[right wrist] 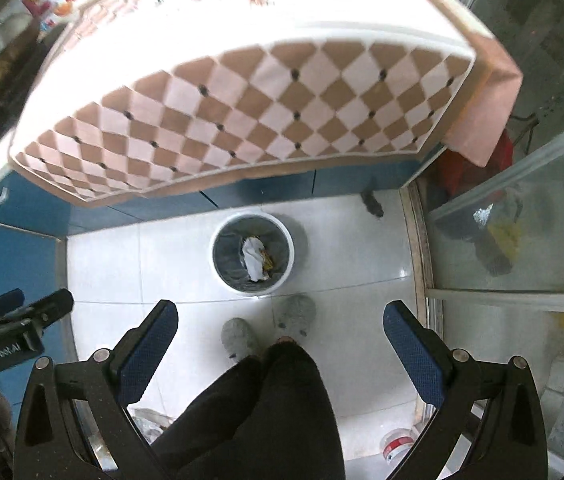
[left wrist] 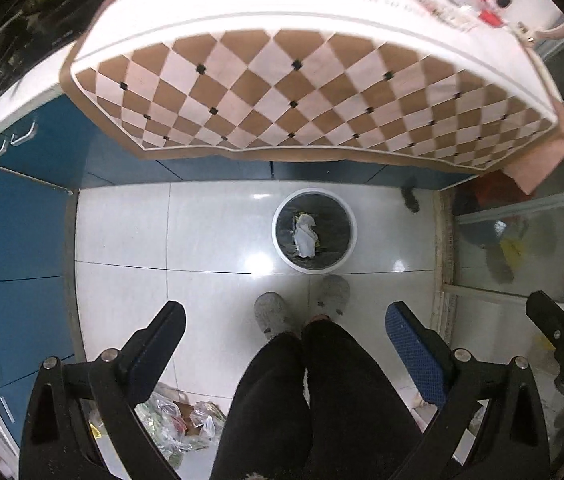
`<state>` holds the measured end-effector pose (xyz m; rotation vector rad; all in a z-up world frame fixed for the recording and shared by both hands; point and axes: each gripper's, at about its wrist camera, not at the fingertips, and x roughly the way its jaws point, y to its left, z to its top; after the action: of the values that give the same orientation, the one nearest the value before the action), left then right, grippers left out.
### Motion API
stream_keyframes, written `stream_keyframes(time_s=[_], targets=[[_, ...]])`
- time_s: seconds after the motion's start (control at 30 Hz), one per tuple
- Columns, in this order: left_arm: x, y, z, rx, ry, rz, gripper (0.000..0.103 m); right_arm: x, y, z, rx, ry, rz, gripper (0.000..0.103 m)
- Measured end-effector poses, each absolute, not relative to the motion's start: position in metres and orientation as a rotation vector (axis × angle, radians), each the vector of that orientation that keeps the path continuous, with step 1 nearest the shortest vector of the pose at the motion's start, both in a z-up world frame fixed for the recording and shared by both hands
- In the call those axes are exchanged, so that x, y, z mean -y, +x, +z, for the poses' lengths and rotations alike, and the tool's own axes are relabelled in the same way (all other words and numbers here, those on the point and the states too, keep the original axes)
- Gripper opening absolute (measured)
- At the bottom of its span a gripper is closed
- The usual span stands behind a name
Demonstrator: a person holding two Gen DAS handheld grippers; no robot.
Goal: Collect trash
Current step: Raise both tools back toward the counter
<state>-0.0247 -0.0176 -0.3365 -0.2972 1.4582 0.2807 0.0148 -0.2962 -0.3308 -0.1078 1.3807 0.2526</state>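
Both the left gripper (left wrist: 284,334) and right gripper (right wrist: 279,330) hung wide open and empty; the round white bin with crumpled paper (left wrist: 314,230) stood ahead, the clear plastic wrappers (left wrist: 179,420) back beneath the left's jaws, nearer.

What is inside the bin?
Inside the bin is a dark liner, crumpled white paper and a yellowish wrapper. Whatever is under the paper is hidden.
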Motion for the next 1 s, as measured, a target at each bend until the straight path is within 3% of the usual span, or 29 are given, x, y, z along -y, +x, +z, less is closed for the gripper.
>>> stream_keyframes(time_s=[0.37,0.57,0.83,1.0], targets=[[0.018,-0.044,-0.28,-1.376,-0.313,0.248,0.102,0.292,-0.016,-0.26,-1.343,-0.069,0.271,0.103],[0.007,-0.017,-0.244,-1.224,-0.265,0.27,0.102,0.291,-0.003,-0.239,-1.292,0.03,0.284,0.103],[-0.03,0.087,-0.196,-0.948,-0.166,0.416,0.103,0.285,0.097,-0.226,-1.232,0.165,0.296,0.103],[-0.061,0.167,-0.214,-0.987,-0.134,0.537,0.103,0.269,0.2,-0.242,-1.225,0.171,0.33,0.103]])
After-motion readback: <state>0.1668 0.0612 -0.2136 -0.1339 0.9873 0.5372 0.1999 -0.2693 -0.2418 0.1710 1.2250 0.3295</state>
